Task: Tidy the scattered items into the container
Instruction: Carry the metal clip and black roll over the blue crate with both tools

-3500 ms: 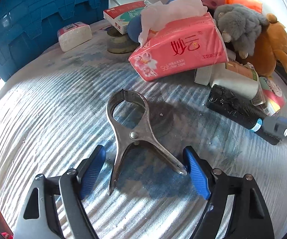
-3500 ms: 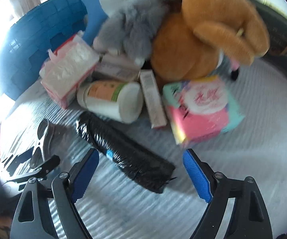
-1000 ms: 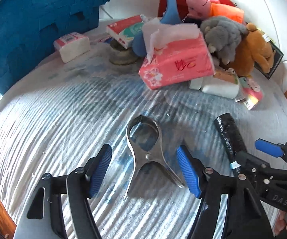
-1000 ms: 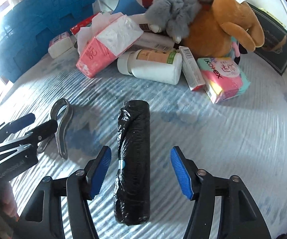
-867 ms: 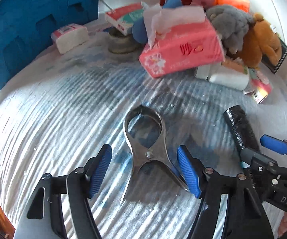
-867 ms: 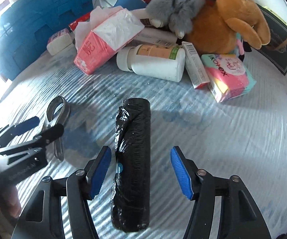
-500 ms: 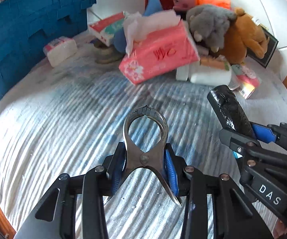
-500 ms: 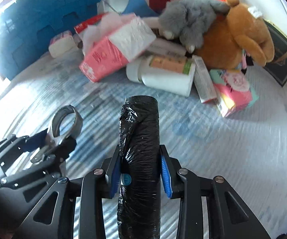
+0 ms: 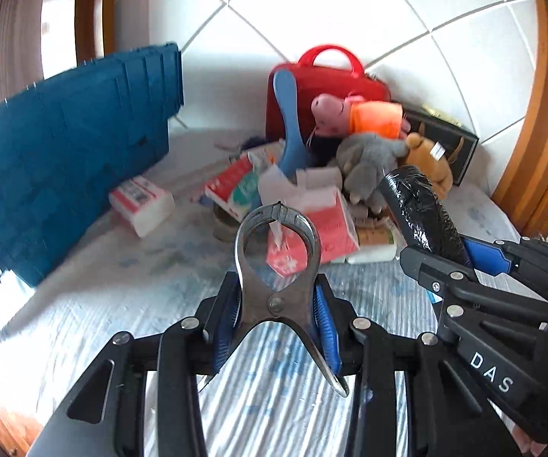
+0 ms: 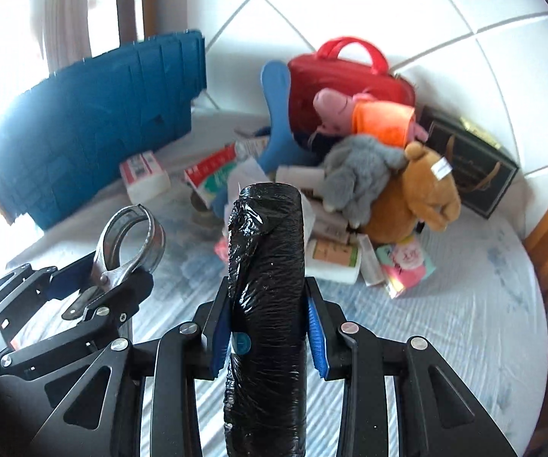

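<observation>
Left tool [image 9: 277,316]: closed on the metal clamp [image 9: 276,266], its blue pads pressing the clamp at the pivot from both sides. The clamp's ring-shaped mouth points forward and its two handles splay back toward the camera. It is held clear of the striped counter [image 9: 83,304].

Right tool [image 10: 268,329]: closed on the black roll [image 10: 266,285], which is wrapped in wrinkled plastic film and stands out lengthwise between the pads, raised above the counter. In the left wrist view the roll sits to the right of the clamp.

The blue crate [image 10: 95,122] stands at the far left against the tiled wall. To its right lies a pile: pink tissue pack [image 9: 331,224], grey plush [image 10: 357,171], brown bear [image 10: 418,198], pink pig toy [image 10: 365,114], red case [image 10: 350,76], white bottle [image 10: 335,259].
</observation>
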Motion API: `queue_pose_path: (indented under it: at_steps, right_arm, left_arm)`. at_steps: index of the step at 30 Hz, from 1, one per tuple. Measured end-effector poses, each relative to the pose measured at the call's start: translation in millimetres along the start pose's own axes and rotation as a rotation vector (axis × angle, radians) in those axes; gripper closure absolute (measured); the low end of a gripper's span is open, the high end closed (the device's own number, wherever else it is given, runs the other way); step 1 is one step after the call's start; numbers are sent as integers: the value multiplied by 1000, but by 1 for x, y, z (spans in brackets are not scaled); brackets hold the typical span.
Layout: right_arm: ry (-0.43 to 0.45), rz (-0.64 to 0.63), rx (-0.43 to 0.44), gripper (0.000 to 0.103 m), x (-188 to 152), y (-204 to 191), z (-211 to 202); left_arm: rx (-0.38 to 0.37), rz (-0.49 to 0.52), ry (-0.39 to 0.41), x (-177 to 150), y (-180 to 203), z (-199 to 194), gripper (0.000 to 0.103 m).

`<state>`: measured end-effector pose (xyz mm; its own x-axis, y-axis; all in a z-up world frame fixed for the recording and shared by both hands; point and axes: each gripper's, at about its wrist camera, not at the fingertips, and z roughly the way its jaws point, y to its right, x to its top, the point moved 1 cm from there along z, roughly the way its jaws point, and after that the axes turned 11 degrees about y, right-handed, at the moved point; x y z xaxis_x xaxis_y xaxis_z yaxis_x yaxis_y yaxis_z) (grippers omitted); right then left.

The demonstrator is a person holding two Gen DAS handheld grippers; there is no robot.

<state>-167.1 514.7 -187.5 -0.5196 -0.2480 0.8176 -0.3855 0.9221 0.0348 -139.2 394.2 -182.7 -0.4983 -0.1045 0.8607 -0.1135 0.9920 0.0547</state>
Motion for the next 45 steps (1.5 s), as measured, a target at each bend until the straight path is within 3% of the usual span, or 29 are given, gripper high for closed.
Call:
queue_pose_path:
  at_steps: [5,13,19,25,29,38,41,45]
  right_arm:
    - [54,12,-3,69,26,-29,-23]
    - [193,-17,49,69,79,-75,-48]
    - [279,-33,63,69,123,-138,-52]
    - [360,-8,35,69,171,-230,-47]
    - [377,-2,51,69,203,-288,-40]
    - [378,-2,136,69,257,-383,0]
    - [346,5,154,69,267,-414,19]
    - [326,30,111,69,281,-454,48]
  left_arm:
    - [12,14,62,27,-25,-27,65]
    - [100,-8,172,60,-90,-69,65]
    - [98,30,259,96,-157,-91,65]
    - [77,102,329,137,-252,-110,65]
    - [71,98,338,160,-311,-113,65]
    - [189,64,316,181,-417,-98,65]
    - [174,35,294,186,-456,-85,65]
    - [118,53,264,192,-496,-63,65]
